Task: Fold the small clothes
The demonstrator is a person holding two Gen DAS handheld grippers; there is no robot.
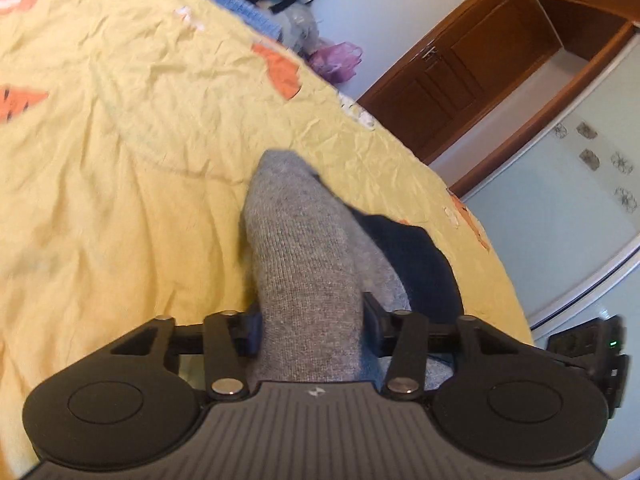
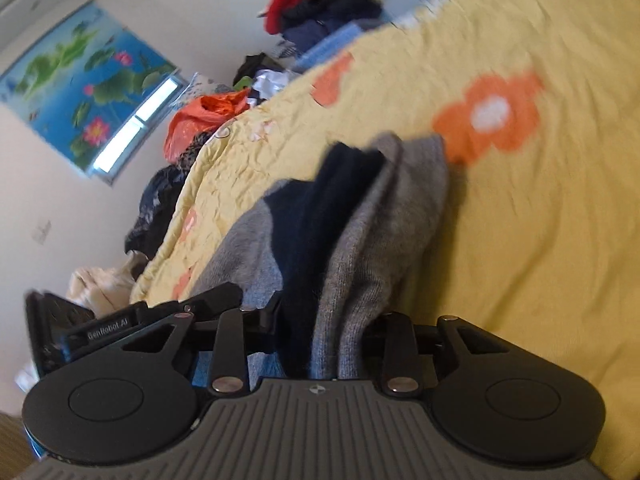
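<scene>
A grey knit sock (image 1: 304, 248) with a dark navy part (image 1: 412, 256) hangs over the yellow bedsheet (image 1: 120, 160). My left gripper (image 1: 312, 332) is shut on its grey end, the fabric bunched between the fingers. In the right wrist view the same grey sock (image 2: 384, 224) with its navy part (image 2: 320, 216) runs forward from my right gripper (image 2: 324, 332), which is shut on it. The other gripper (image 2: 80, 332) shows at the lower left of that view, close beside. The fingertips of both grippers are hidden by the fabric.
The yellow sheet (image 2: 540, 240) has orange flower prints (image 2: 488, 114). Piles of clothes (image 2: 320, 4) and bags (image 2: 204, 116) lie past the bed's far edge. A brown wooden door (image 1: 460, 68) and a white cabinet (image 1: 580, 200) stand to the right of the bed.
</scene>
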